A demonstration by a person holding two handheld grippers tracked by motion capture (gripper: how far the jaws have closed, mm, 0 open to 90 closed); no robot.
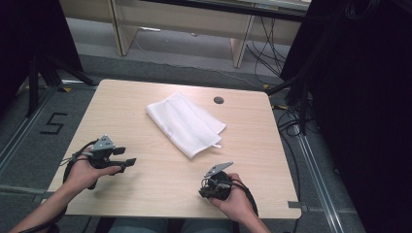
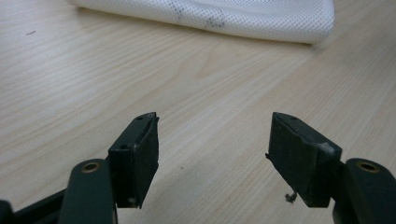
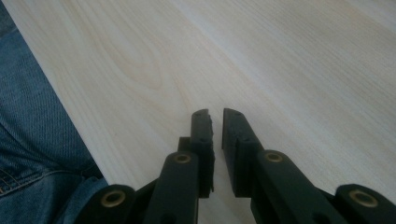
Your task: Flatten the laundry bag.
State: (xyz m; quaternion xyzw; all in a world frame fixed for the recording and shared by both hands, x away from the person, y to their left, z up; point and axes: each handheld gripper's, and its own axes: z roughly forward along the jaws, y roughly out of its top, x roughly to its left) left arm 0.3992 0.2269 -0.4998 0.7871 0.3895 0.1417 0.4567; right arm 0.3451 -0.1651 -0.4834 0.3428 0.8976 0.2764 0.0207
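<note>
Lying folded near the middle of the wooden table [image 1: 145,174], a white mesh cloth [image 1: 186,124] was noted, set at a slant with 1 corner pointing toward the near edge. The left gripper [image 1: 127,156] was held low over the table's near-left part, well apart from the cloth; its 2 jaws were seen spread wide with nothing between them, the cloth [image 2: 224,16] lying beyond them. The right gripper [image 3: 217,122] was held at the near edge, its 2 jaws drawn almost together, a thin gap left, nothing grasped. Blue denim [image 3: 32,140] was recorded beside the table edge in the right gripper view. A dark round grommet [image 1: 218,100] was noted beyond the cloth.
</note>
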